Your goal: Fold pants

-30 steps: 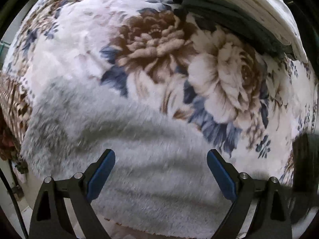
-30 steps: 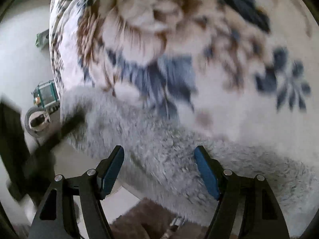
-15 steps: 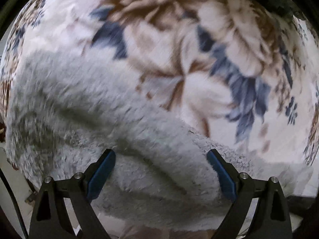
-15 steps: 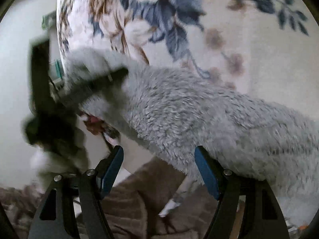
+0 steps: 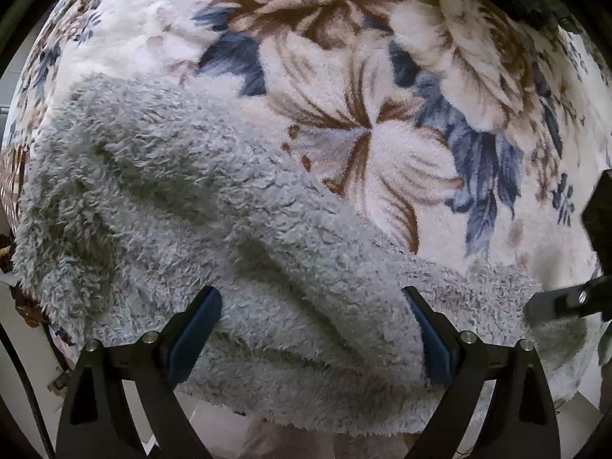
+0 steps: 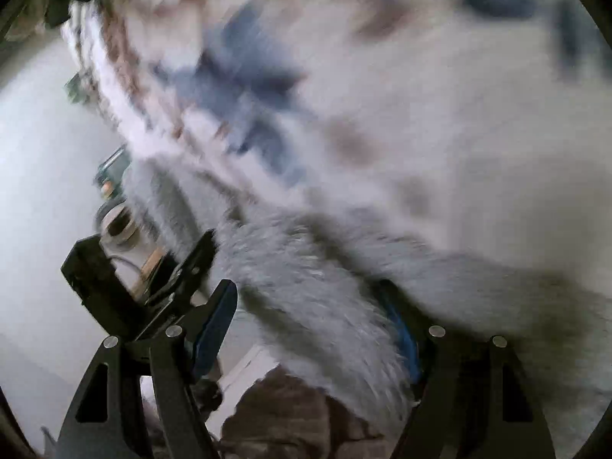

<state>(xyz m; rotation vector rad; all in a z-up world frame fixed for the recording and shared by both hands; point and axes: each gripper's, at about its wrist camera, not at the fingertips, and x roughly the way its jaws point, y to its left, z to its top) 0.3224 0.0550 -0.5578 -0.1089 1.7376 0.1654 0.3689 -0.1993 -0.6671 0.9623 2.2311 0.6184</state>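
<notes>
Dropping closer since a sec ago, both grippers, left (image 5: pixel 311 334) & right (image 6: pixel 311 325), sit spread wide over grey fleece pants (image 5: pixel 214 229) on the floral blanket (image 5: pixel 401 122), gripping nothing. Pants edge lies btwn right's pads, so prob the first pinch comes next

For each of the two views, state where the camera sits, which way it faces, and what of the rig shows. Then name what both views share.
Left wrist: on the left claw, facing down at the grey fleece pants on the floral blanket; the right claw's tip shows at right.
Right wrist: on the right claw, facing across the bed edge, blurred; the left claw shows at left.
Shared: pants, blanket.
</notes>
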